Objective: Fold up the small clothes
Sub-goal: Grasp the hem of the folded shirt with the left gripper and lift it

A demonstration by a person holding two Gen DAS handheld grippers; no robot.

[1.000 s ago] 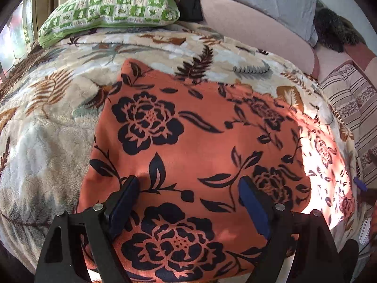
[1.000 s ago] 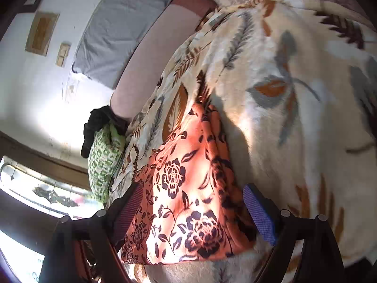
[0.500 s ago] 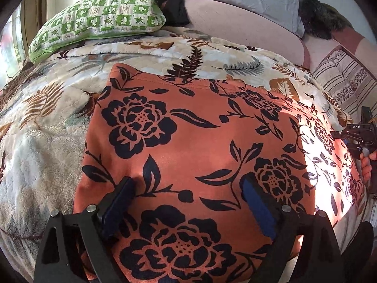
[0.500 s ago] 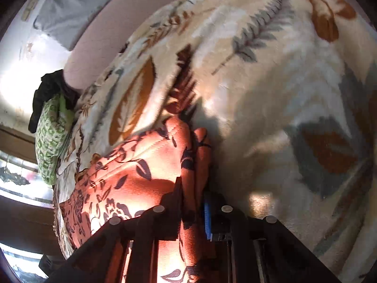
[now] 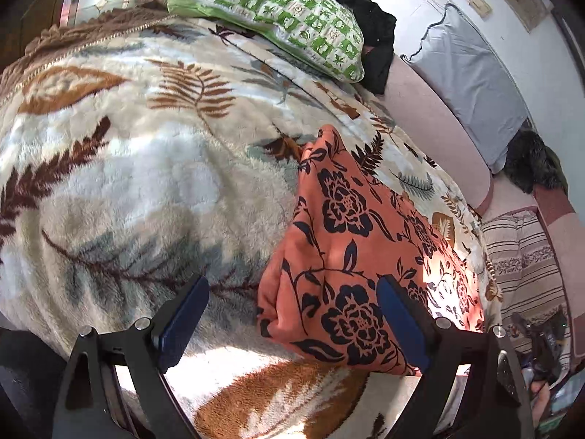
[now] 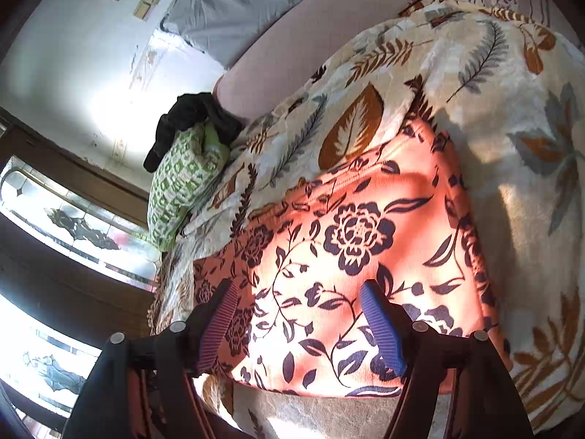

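Note:
An orange garment with black flowers [image 5: 351, 256] lies folded flat on the leaf-patterned blanket [image 5: 139, 183]. It also shows in the right wrist view [image 6: 358, 263]. My left gripper [image 5: 292, 325] is open and empty, just above the garment's near left corner, with its right finger over the cloth and its left finger over the blanket. My right gripper [image 6: 303, 325] is open and empty, low over the garment's near edge.
A green checked pillow [image 5: 278, 18] with a black cloth [image 5: 365, 25] on it lies at the head of the bed. A grey pillow [image 5: 471, 84] leans against the pink headboard [image 5: 431, 117]. A striped cover [image 5: 523, 256] lies at the right. Windows [image 6: 65, 226] are at the left.
My right gripper has opened and let go of the garment's edge, then drawn back. My left gripper has shifted left, from over the garment's middle to its left corner.

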